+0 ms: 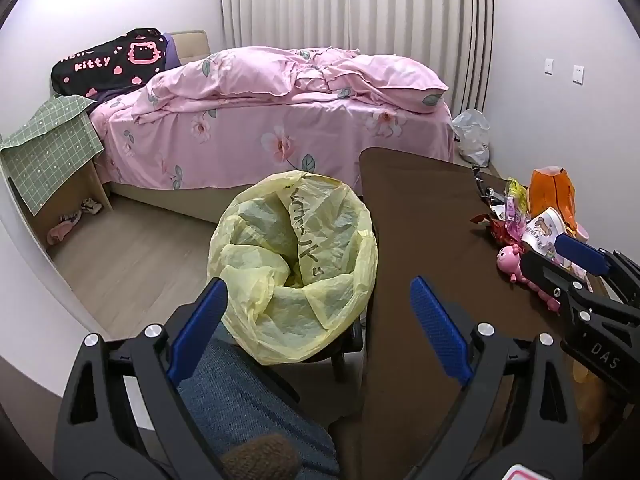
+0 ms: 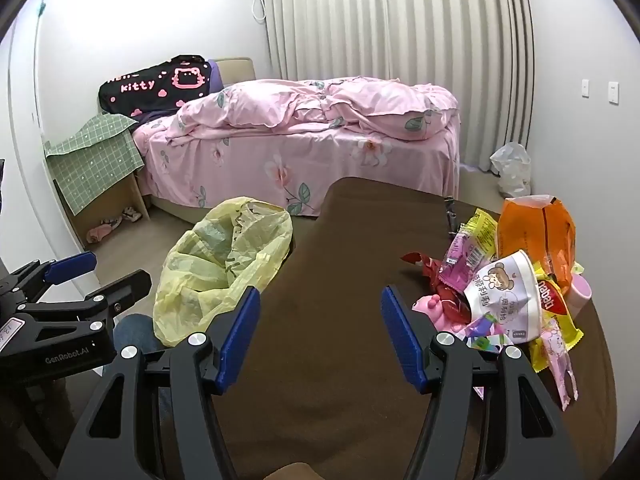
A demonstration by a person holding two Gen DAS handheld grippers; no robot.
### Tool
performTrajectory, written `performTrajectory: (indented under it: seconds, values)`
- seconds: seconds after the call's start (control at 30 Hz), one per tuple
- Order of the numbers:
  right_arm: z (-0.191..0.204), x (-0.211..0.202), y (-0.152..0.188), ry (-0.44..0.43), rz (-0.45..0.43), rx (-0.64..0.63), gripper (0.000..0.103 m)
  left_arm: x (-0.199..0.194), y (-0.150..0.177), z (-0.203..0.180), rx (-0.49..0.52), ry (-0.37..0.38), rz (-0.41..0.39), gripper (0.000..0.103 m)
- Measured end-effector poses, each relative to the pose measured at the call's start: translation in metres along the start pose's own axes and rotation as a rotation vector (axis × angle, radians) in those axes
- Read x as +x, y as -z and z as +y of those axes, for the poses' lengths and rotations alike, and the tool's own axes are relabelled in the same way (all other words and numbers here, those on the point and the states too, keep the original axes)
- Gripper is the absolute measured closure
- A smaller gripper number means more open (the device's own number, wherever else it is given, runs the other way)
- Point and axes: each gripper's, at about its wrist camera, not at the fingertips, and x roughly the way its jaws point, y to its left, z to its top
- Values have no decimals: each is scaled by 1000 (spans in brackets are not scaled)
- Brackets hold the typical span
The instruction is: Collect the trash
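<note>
Both jaws released, empty. We should swing the right gripper point(image 2: 320, 336) rightward to the wrapper pile point(image 2: 516, 292), then carry left to the yellow bag point(image 2: 224, 264); left gripper point(image 1: 320, 320) hovers there.

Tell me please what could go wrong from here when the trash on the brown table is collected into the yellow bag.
1. The heap of colourful snack wrappers overlaps tightly, so the open right tool may catch several pieces or scatter them.
2. The pink plastic toy figure lies partly under the wrappers and may be thrown away by mistake.
3. The thin yellow plastic bin bag sits beside the brown table, below its edge, with a crumpled mouth, so dropped pieces could miss it.
</note>
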Motion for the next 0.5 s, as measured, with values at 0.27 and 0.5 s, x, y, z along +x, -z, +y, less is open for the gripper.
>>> performTrajectory:
  seconds: [0.27,0.5]
  values:
    - [-2,-1,0,-2,-4,3,44,2,1,-1,-3,-2,2,15]
    - [-1,-2,0,0,-6,1,44,1,2,0,-4,1,0,15]
